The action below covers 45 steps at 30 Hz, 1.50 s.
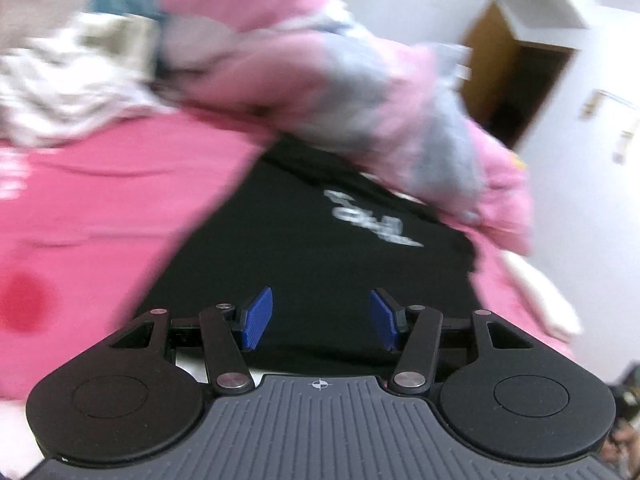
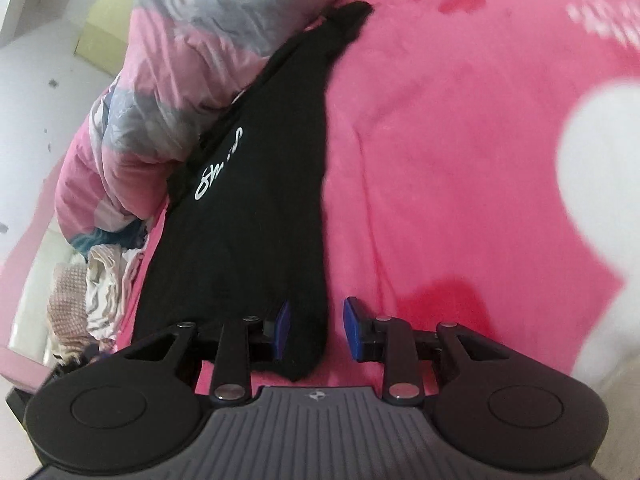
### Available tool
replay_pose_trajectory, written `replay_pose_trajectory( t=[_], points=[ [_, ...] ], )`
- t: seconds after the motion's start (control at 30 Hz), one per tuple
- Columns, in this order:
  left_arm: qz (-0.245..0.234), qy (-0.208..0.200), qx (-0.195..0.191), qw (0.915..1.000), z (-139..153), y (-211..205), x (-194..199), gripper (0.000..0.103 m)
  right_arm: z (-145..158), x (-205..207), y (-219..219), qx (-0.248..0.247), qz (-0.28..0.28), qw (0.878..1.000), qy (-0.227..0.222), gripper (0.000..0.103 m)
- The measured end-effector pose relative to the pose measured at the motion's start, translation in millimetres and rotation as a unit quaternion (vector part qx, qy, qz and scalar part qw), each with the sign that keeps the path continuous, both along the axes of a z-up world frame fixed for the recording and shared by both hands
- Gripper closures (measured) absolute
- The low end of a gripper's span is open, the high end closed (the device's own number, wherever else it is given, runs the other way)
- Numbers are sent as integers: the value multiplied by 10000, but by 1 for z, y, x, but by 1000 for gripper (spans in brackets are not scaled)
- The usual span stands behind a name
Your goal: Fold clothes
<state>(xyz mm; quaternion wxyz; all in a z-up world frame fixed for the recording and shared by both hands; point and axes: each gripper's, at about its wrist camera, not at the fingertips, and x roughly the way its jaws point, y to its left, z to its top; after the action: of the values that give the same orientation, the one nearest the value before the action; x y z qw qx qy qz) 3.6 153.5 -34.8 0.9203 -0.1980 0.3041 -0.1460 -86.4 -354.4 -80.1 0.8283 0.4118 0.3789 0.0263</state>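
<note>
A black garment [image 1: 320, 240] with white script print [image 1: 372, 220] lies flat on the pink bed sheet [image 1: 100, 220]. My left gripper [image 1: 322, 316] hovers over its near part, open, with nothing between the blue pads [image 1: 258, 318]. In the right wrist view the same black garment [image 2: 260, 200] stretches away as a long narrow strip. Its near corner [image 2: 308, 352] lies on the sheet between and under the fingers of my right gripper [image 2: 318, 328]. Those jaws stand partly apart and the pads [image 2: 354, 328] do not press on the cloth.
A bunched pink and grey quilt [image 1: 320, 68] [image 2: 168, 80] borders the garment's far side. A heap of pale patterned clothes [image 1: 60, 92] [image 2: 92, 288] lies beyond it. The sheet [image 2: 460, 160] carries red and white printed shapes. A white wall and a wooden doorway [image 1: 508, 80] stand behind.
</note>
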Motion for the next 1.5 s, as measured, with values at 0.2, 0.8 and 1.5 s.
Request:
replay_pose_trajectory(
  t=[0.2,0.8,1.5],
  points=[
    [780,344,-116,9963,-16,42,1,49,-11,-11,-4,470,-149,9987,-108,72],
    [630,462,-455,9959,-49,52,24,46,-22,-4,-14,1003,-520,9936,45,72],
    [622,265,-792,9946,-43,69,12,44,-20,-3,-13,891,-599,9942,44,70]
  ],
)
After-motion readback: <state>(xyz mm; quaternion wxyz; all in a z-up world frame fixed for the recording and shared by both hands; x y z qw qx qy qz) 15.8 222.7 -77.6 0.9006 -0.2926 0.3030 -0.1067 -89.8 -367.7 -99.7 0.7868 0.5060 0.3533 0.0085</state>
